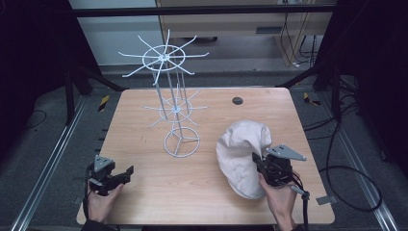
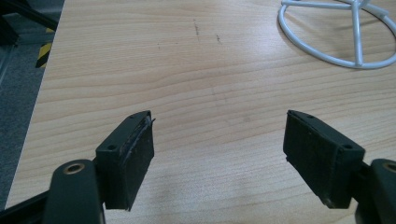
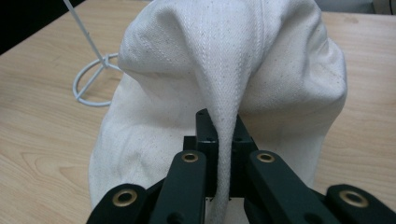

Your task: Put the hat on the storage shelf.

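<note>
One fold of white cloth (image 3: 224, 84) pinched between right gripper (image 3: 223, 135) jaws

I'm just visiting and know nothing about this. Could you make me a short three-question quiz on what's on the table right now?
1. True or false: the right gripper is shut on a fold of the cream-white woven cloth hat.
2. What lies between the left gripper jaws: A) the cloth, B) bare wooden table, C) a cable?
3. On what does the white wire two-tier rack stand?

Key: 1 true. 2 B; its jaws stand wide apart. 3 On its white ring base, on the table.
</note>
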`<state>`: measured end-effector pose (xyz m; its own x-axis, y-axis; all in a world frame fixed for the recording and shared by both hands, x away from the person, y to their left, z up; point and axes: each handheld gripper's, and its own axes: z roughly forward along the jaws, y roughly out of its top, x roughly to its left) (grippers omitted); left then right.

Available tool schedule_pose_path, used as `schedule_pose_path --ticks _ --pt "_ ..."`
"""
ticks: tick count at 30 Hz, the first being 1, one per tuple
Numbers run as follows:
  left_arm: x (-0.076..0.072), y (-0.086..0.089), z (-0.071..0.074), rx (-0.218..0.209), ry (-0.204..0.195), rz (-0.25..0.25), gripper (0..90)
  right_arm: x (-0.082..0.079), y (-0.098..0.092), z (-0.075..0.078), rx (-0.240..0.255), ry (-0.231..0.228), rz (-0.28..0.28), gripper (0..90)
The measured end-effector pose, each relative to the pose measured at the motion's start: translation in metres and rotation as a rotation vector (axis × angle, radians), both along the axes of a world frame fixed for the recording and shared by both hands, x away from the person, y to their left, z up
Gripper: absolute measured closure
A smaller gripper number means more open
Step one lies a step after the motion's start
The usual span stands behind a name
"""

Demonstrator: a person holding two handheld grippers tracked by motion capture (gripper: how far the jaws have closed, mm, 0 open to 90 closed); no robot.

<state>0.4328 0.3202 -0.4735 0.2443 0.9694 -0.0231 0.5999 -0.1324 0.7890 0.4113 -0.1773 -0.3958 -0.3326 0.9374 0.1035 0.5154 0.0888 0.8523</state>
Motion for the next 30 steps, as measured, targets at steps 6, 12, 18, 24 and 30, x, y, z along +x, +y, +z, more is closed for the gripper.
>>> schedule_pose_path --ticks 6,12,18,24,30 --pt "0.000 0.000 0.000 0.001 0.000 0.001 24.0 -0.004 -0.002 0.014 -0.004 -0.082 -0.013 87.9" --pt "0.000 0.001 0.000 -0.001 0.001 0.000 24.0 -0.009 -0.002 0.032 -0.001 -0.191 -0.021 87.9" --pt "0.000 0.000 -0.001 0.000 0.002 0.000 24.0 -0.011 -0.001 0.043 0.004 -0.252 -0.030 88.0" --pt "0.000 0.001 -0.001 0.000 0.003 0.001 24.0 -0.011 0.001 0.050 0.009 -0.293 -0.027 88.0" --pt "0.000 0.001 -0.001 -0.002 0.004 0.002 24.0 -0.012 0.002 0.058 0.019 -0.344 -0.026 88.0"
